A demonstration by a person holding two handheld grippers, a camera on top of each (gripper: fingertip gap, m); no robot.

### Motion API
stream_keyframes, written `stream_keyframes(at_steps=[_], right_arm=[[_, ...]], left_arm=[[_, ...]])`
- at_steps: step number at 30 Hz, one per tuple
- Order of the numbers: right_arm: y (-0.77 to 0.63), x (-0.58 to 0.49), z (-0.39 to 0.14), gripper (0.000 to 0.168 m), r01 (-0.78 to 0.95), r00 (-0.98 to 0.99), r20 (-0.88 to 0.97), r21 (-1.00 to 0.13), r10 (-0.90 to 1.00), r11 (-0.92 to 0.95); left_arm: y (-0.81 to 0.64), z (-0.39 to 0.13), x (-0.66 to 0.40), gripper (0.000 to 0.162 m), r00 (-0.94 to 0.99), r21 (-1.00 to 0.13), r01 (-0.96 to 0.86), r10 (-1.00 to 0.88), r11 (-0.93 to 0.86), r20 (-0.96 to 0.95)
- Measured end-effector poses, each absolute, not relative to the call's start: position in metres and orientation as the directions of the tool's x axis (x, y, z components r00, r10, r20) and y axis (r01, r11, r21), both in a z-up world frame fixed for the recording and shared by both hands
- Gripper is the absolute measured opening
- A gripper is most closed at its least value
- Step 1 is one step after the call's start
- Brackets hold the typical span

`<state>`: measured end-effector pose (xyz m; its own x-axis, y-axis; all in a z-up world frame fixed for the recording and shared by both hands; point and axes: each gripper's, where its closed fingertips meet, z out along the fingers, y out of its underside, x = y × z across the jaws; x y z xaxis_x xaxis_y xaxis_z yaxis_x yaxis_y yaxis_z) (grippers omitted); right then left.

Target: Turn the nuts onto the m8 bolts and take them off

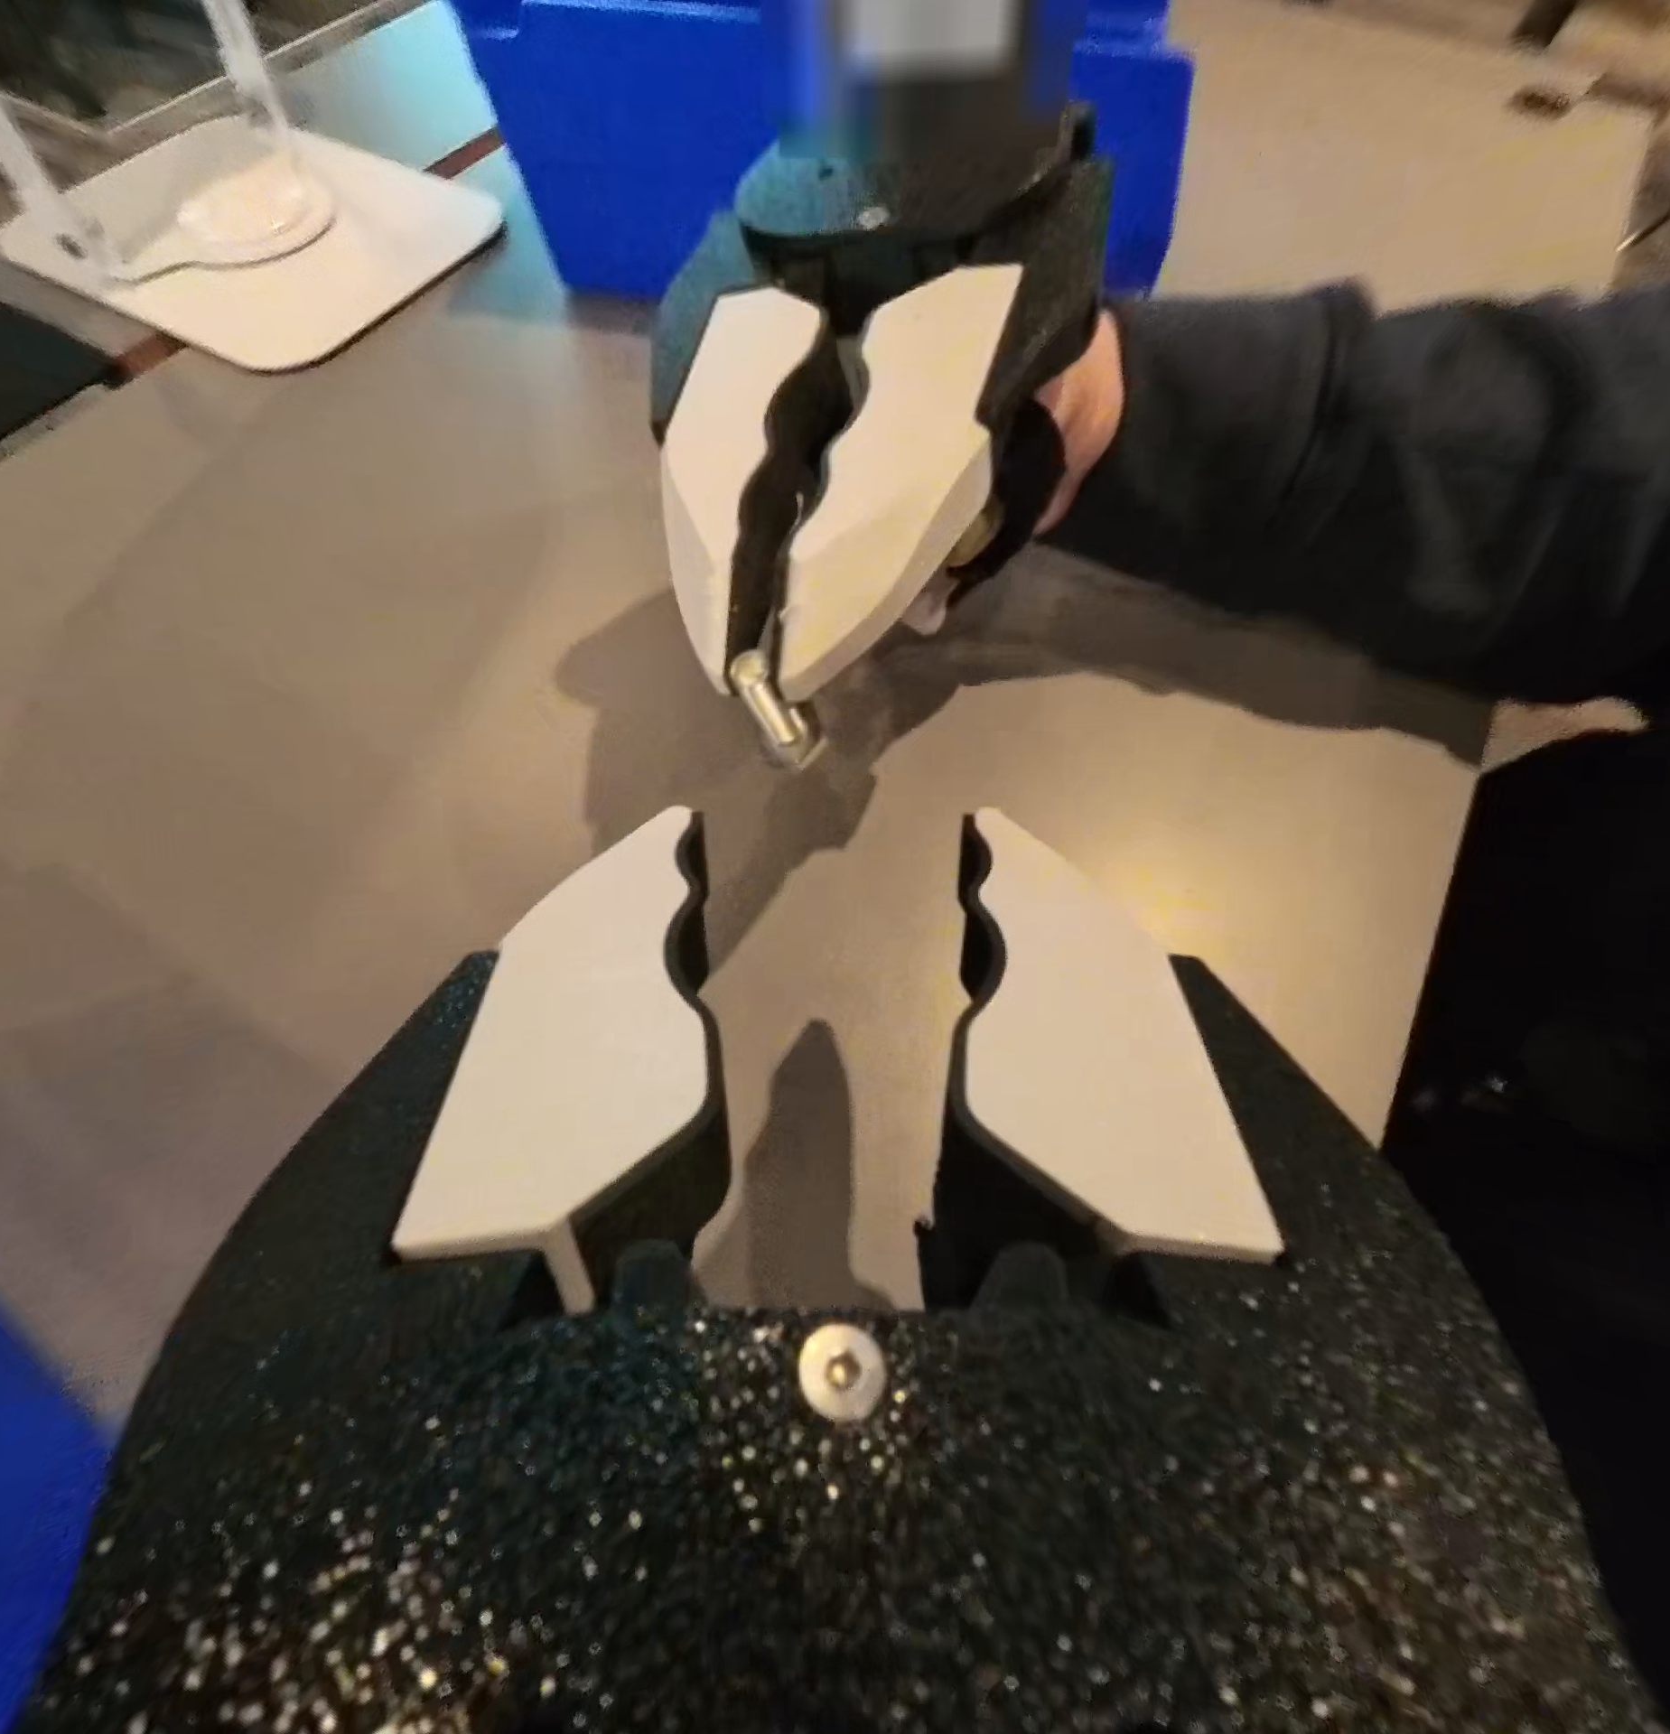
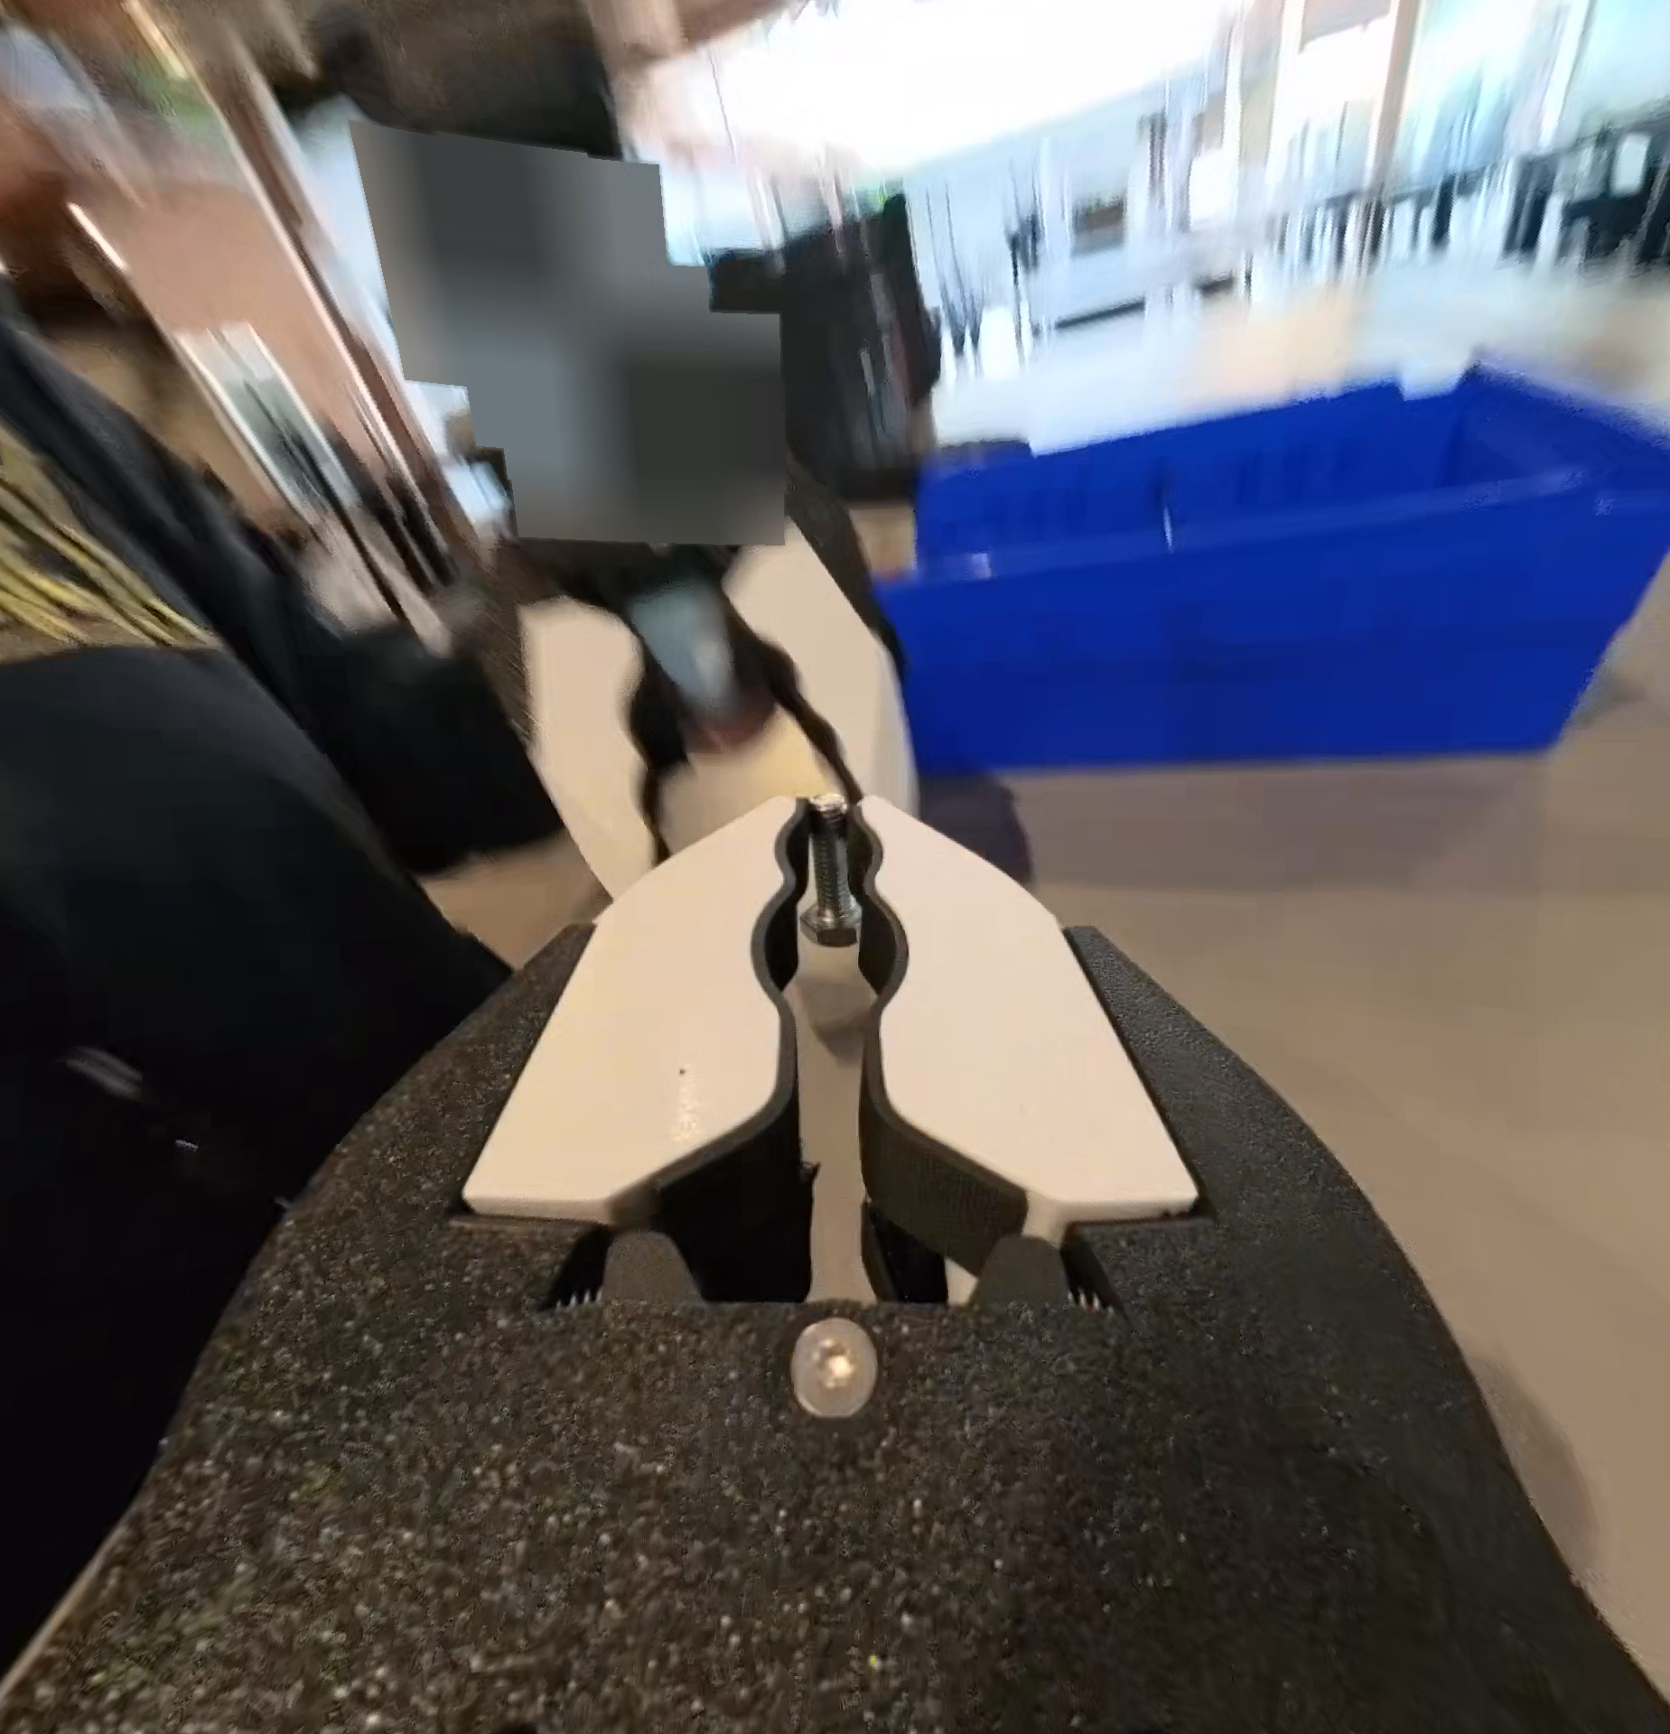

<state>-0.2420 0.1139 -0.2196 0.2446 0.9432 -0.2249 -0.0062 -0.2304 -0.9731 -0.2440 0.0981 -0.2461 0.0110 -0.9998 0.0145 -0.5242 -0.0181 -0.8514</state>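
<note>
My right gripper [image 2: 831, 805] is shut on one end of a silver bolt [image 2: 823, 873]. The threaded shank shows through the gap between the fingers, with the hex head nearest the camera. In the left wrist view the right gripper [image 1: 760, 677] points down toward me, and the bolt [image 1: 776, 715] sticks out of its tips just above the grey table [image 1: 296, 751]. I cannot tell whether a nut sits on the gripped end. My left gripper [image 1: 833, 830] is open and empty, its tips just short of the bolt's head. Its white fingers [image 2: 577, 741] show blurred behind the bolt.
A blue bin [image 1: 624, 206] stands at the back of the table, and also shows in the right wrist view [image 2: 1281, 610]. A white stand base with clear plastic [image 1: 249, 263] is at the back left. A dark-sleeved arm [image 1: 1375, 469] holds the right gripper. A black object [image 1: 1581, 985] is on the right. My left and right fingertips are right by each other.
</note>
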Motion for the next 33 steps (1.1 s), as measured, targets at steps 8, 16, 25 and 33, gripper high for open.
stream_keyframes(at_steps=[8,16,25,33], right_arm=[[0.095,-0.226,-0.204,0.007,-0.175,0.178,-0.227,-0.965,0.958,-0.196],[0.086,-0.220,-0.201,0.007,-0.160,0.141,-0.198,-0.971,0.970,-0.175],[0.080,-0.228,-0.209,0.007,-0.072,0.155,-0.132,-0.990,0.979,-0.122],[0.077,-0.231,-0.209,0.007,-0.072,0.138,-0.120,-0.991,0.983,-0.111]], left_arm=[[0.081,-0.239,-0.192,0.044,-0.142,-0.926,-0.349,-0.969,-0.143,0.204],[0.075,-0.234,-0.194,0.016,-0.191,-0.955,-0.296,-0.977,-0.030,0.090],[0.077,-0.243,-0.201,0.016,-0.154,-0.930,-0.333,-0.982,0.157,-0.110],[0.071,-0.245,-0.203,0.018,-0.176,-0.924,-0.334,-0.975,0.187,-0.133]])
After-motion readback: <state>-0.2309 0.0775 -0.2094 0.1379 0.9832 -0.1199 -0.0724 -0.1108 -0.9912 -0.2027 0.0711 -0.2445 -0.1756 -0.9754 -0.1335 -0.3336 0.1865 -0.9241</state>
